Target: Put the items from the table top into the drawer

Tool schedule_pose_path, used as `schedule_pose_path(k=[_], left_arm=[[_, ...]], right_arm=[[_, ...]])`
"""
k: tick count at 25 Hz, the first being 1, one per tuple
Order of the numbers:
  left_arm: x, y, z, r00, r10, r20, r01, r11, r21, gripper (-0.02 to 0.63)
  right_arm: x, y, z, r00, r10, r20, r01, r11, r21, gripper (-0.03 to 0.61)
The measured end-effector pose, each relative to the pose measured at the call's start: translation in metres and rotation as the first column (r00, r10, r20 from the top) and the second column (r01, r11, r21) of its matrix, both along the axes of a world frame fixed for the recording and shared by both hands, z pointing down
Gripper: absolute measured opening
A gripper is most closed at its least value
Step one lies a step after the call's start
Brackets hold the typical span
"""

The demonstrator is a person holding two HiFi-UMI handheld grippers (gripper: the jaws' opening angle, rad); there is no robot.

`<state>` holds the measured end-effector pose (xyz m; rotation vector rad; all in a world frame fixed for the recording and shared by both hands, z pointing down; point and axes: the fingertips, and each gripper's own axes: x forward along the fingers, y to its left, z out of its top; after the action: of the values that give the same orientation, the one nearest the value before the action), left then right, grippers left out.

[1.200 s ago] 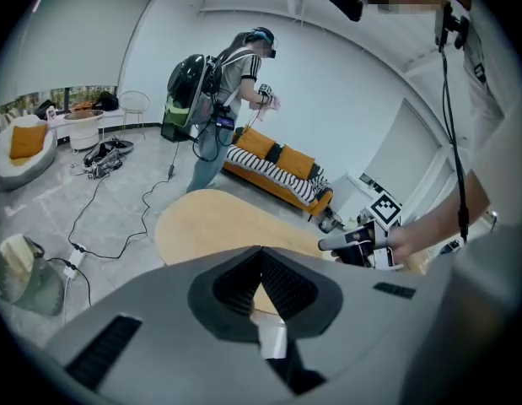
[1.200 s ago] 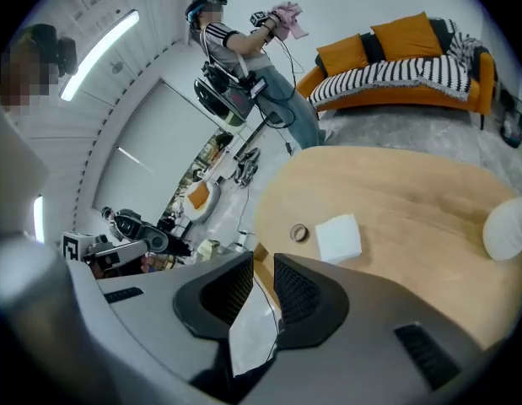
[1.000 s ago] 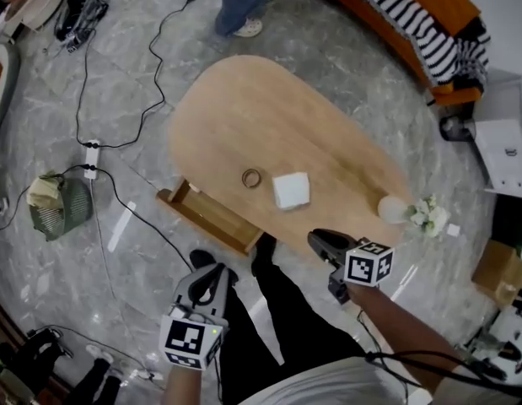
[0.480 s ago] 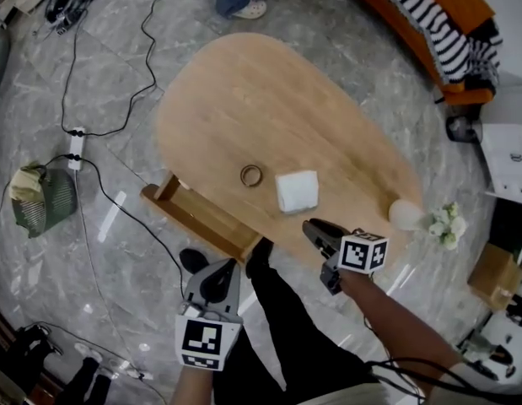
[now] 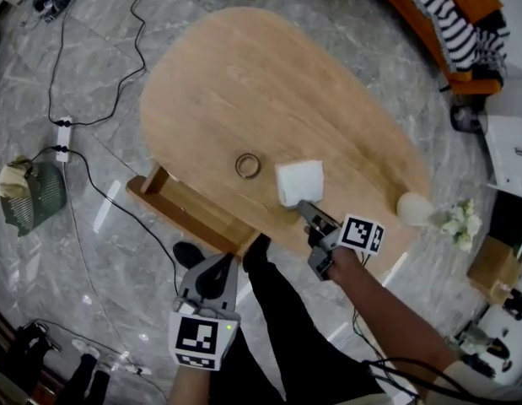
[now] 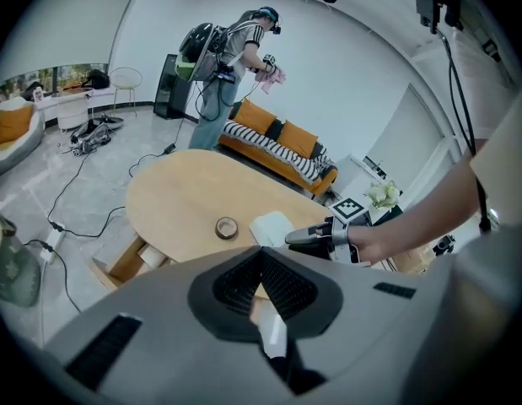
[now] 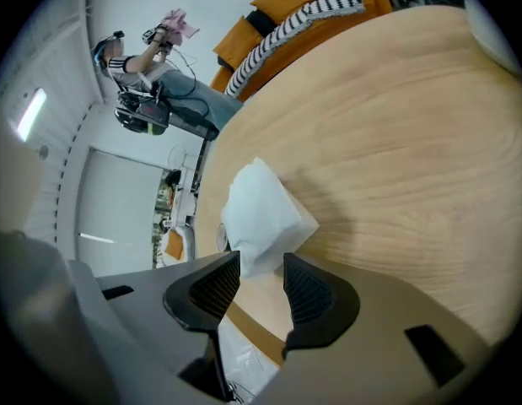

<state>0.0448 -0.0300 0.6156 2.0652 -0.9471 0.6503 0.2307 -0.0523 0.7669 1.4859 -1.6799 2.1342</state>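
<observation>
One big oval wooden table (image 5: pixel 269 83) fills the middle of our head view, and everything we call out goes off that table. At the table's near left edge we see the wooden drawer (image 5: pixel 189 215) standing pulled out over the grey stone floor, open at the top. Out on the floor, well off the table's left side, there's a green mesh basket (image 5: pixel 29 194).

Now the grippers. The left gripper (image 6: pixel 262 254) hangs off the table's near edge, just to the right of the open drawer and over the person's dark trouser leg. In the left gripper view its ribbed pads meet at the tips, so those jaws are together with nothing of the task between them. The right gripper (image 7: pixel 261 268) is in over the table's near edge, and its jaws have just been opening. We see them spread apart, with the near corner of the white packet (image 5: pixel 298 182) poking into the gap. The pads aren't pressing on it, so no grip.

At the table's near right end sits a pale vase (image 5: pixel 415 208). The white packet lies flat on the table top, close to the near edge. Just to its left, apart from it, lies the tape ring (image 5: pixel 248 165), also flat on the table top and untouched.
</observation>
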Motion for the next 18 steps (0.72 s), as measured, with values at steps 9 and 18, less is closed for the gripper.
schedule_pose_path(k=[9,18], left_arm=[[0.003,0.001,0.026,1.000,0.021,0.001,-0.021,0.999,-0.031,0.002],[-0.011,0.000,0.051,1.000,0.016,0.004,-0.016,0.999,-0.031,0.002]], right_arm=[[0.007,-0.005,0.012,0.995,0.087,0.040,-0.088,0.996,0.005,0.093],[0.009,-0.005,0.006,0.993,0.098,0.062,-0.100,0.994,0.036,0.057]])
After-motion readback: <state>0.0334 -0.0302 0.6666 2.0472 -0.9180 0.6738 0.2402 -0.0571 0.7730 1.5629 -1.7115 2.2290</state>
